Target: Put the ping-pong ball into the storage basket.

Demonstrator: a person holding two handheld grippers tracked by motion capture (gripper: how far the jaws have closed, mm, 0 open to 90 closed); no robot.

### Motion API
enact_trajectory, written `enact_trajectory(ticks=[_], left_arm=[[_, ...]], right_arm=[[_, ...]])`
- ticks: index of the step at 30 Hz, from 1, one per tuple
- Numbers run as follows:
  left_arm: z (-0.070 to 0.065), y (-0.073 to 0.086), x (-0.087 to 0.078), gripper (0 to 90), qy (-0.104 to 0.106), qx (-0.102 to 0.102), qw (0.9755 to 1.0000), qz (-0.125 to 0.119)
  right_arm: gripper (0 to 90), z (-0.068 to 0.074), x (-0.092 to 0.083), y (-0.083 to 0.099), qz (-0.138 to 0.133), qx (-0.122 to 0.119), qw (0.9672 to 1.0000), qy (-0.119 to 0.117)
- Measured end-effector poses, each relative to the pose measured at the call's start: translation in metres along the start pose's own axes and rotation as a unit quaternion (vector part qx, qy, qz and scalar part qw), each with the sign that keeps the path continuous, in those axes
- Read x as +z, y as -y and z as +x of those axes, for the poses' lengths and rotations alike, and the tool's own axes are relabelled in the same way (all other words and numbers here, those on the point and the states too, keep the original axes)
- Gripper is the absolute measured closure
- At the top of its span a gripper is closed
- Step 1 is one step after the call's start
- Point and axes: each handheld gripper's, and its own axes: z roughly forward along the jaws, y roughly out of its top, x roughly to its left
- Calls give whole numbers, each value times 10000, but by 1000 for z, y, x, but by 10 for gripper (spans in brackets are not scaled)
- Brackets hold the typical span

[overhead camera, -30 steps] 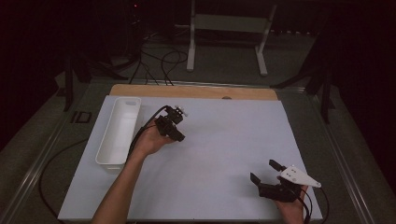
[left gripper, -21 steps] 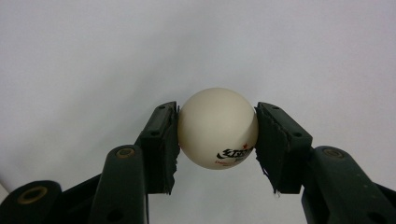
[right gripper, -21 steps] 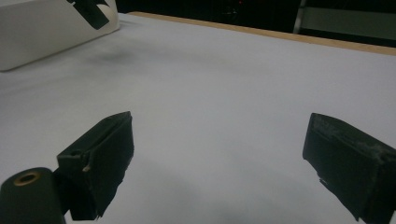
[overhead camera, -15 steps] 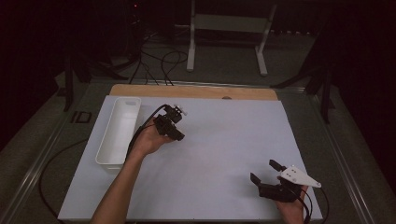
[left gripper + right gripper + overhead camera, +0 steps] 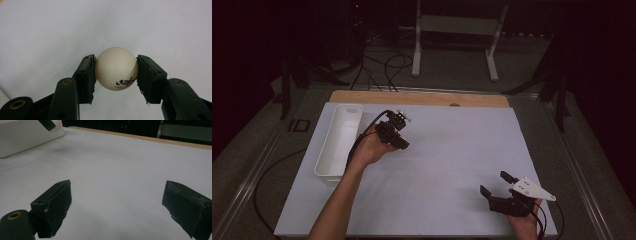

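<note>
the left gripper (image 5: 116, 71) pinches a small white round plastic ping-pong ball (image 5: 116, 68) between its two pads above the pale sheet-covered table (image 5: 452, 150), just beside the long white plastic tray (image 5: 339, 140), while the right gripper (image 5: 117, 205) rests with jaws spread wide and empty near the table's near right corner.

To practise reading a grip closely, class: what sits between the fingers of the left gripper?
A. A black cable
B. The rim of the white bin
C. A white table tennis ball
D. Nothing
C: in the left gripper view, the two fingers of the left gripper press on either side of a white table tennis ball with a printed logo, over the pale table sheet.
</note>
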Motion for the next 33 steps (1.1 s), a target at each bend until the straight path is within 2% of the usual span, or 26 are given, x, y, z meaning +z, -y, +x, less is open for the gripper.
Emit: enact_trajectory(ticks=[33], left_arm=[[3, -2, -20, 512, -4, 12, 9999, -114]], right_arm=[[84, 0, 1, 0, 2, -3, 10000, -22]])
